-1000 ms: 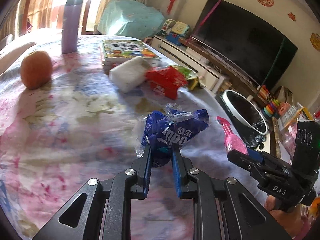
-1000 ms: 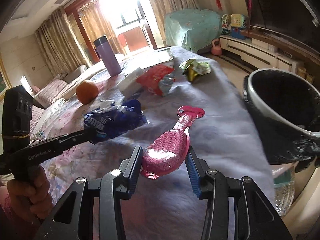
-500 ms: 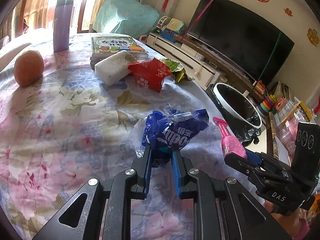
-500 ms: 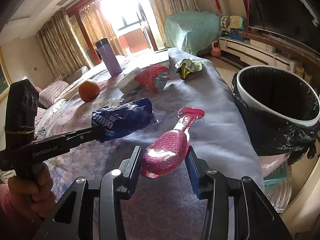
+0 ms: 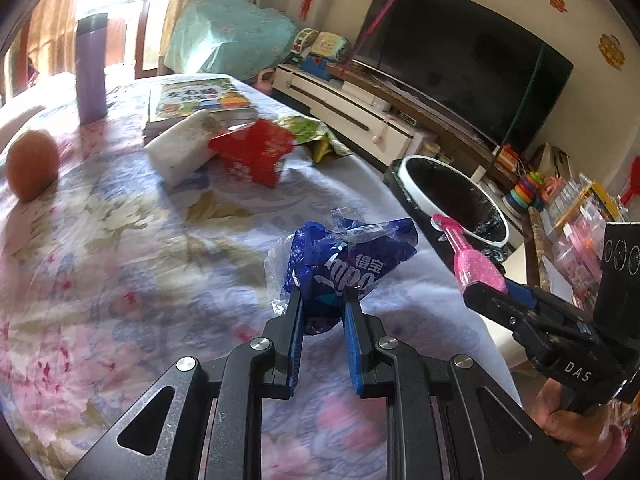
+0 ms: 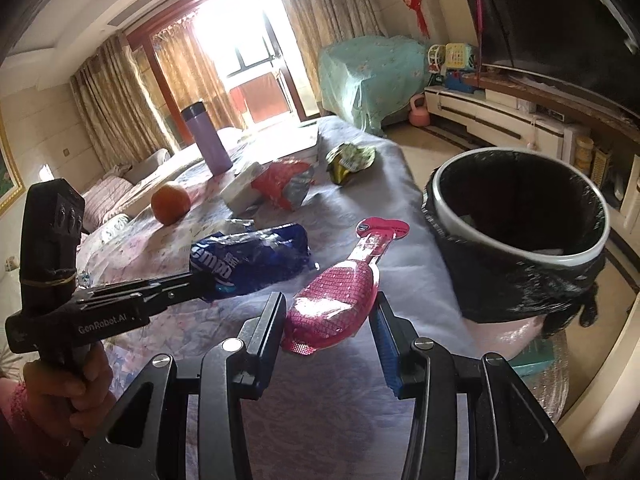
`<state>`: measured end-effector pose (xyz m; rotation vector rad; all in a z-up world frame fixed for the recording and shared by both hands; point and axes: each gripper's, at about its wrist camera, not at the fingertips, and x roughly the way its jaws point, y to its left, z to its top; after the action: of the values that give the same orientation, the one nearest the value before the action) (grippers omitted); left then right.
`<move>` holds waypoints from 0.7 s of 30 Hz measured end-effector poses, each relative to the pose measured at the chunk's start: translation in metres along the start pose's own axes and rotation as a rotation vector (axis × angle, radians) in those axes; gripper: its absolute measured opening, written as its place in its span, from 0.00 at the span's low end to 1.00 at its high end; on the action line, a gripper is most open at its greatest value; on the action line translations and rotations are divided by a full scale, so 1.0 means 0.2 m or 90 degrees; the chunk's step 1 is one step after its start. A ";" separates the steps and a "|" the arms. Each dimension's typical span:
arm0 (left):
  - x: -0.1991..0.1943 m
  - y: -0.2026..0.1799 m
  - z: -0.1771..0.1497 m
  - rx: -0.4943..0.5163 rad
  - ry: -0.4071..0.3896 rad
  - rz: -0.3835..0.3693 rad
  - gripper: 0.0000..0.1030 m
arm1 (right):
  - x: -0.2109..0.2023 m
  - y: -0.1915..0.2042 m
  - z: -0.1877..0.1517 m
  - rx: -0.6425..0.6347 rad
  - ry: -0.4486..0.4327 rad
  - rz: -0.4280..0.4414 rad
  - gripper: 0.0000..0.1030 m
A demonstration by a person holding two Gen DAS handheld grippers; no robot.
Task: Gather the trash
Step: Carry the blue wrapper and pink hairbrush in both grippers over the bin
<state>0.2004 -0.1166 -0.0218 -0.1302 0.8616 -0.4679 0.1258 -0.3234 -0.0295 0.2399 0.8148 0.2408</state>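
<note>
My left gripper (image 5: 322,302) is shut on a crumpled blue tissue wrapper (image 5: 348,264) and holds it above the table; the wrapper also shows in the right wrist view (image 6: 256,256). My right gripper (image 6: 330,312) is shut on a pink glittery package (image 6: 340,296), held above the table edge; it also shows in the left wrist view (image 5: 474,264). A bin with a white rim and black liner (image 6: 520,232) stands on the floor right of the table, close to the pink package. A red wrapper (image 5: 252,152) and a green wrapper (image 5: 316,136) lie farther back.
The floral-clothed table (image 5: 100,248) carries an orange (image 5: 30,164), a purple flask (image 5: 91,68), a white tissue pack (image 5: 180,148) and a stack of books (image 5: 196,100). A TV (image 5: 460,56) and low cabinet stand beyond the bin.
Both grippers have carried their wrappers toward the bin, which now looks nearer and larger. The grips are unchanged.
</note>
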 end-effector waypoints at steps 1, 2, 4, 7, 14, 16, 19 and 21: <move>0.00 -0.01 0.01 0.003 0.000 -0.001 0.17 | -0.01 -0.01 0.00 0.002 -0.003 -0.001 0.42; 0.01 -0.03 0.01 0.007 -0.001 -0.003 0.17 | -0.03 -0.03 0.01 0.006 -0.006 -0.001 0.42; 0.01 -0.06 0.02 0.015 -0.002 -0.003 0.17 | -0.05 -0.05 0.02 0.008 -0.013 -0.004 0.42; 0.02 -0.11 0.04 0.025 -0.002 -0.006 0.17 | -0.08 -0.08 0.03 0.010 -0.022 -0.009 0.42; 0.04 -0.21 0.07 0.047 -0.005 -0.011 0.17 | -0.15 -0.16 0.05 0.016 -0.042 -0.022 0.42; 0.05 -0.24 0.08 0.053 -0.006 -0.011 0.17 | -0.16 -0.18 0.06 0.020 -0.047 -0.026 0.42; 0.06 -0.27 0.09 0.061 -0.008 -0.014 0.17 | -0.18 -0.22 0.07 0.025 -0.055 -0.035 0.42; 0.07 -0.30 0.11 0.069 -0.009 -0.017 0.17 | -0.20 -0.25 0.08 0.029 -0.059 -0.041 0.42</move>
<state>0.2036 -0.1781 0.0000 -0.0455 0.8196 -0.5361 0.1172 -0.3845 -0.0073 0.2648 0.7356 0.1496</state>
